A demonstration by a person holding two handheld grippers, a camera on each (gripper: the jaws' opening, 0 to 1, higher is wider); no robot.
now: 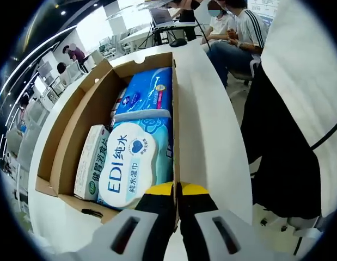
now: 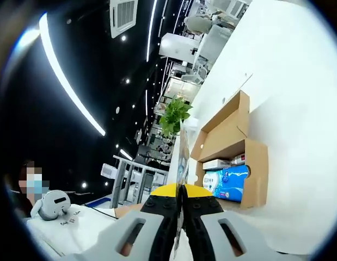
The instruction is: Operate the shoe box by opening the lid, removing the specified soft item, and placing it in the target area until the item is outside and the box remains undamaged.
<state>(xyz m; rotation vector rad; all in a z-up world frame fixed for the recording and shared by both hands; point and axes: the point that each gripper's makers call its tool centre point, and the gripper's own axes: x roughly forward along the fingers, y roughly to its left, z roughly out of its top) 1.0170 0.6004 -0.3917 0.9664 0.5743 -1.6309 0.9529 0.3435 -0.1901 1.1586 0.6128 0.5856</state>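
L tongs (image 1: 177,190) touching wipes pack (image 1: 136,163)

Open-plan office under a dark ceiling

Long light strips (image 2: 70,81) and an air-conditioning vent (image 2: 123,15) mark the black ceiling; a leafy potted plant (image 2: 172,115) stands beyond the white table (image 2: 299,109), and seated people (image 1: 233,27) gather at desks.

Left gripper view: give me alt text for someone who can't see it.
An open cardboard box on a white table holds a blue wet wipes pack, another blue pack behind it and a slim white carton. The left gripper, yellow-tipped, pinches the box's near wall edge. People sit beyond the table.
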